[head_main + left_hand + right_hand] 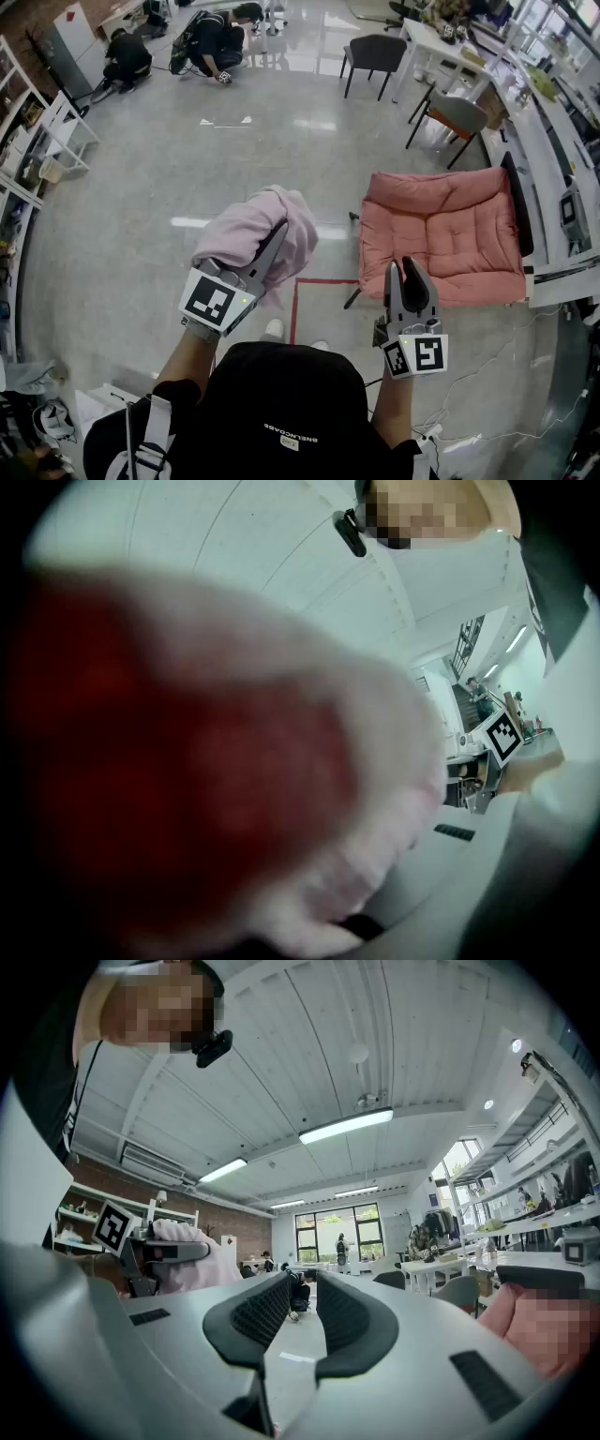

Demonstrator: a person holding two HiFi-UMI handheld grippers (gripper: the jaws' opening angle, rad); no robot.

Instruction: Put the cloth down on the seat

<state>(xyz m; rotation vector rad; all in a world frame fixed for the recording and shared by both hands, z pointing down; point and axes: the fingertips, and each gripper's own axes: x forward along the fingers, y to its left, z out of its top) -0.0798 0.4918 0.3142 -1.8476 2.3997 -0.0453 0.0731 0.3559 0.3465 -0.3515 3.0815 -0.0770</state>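
**While cloth is in the gripper, seat is bare**

Though pinched in the left gripper (267,246), the cloth (246,225) hangs bunched above the floor (141,244), well left of the seat (441,234). Right gripper (403,267): narrowly spread, empty. Remaining, by my judgement: carry across, lower, release. Open floor lies between, and the seat's near edge faces the approach.

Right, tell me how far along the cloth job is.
Done: the crumpled pale pink cloth is picked up, clamped in the left gripper. In hand: it hangs above the grey floor, left of the salmon-pink cushioned seat. Left: carry it over that seat and let go. The right gripper is empty, jaws slightly apart.
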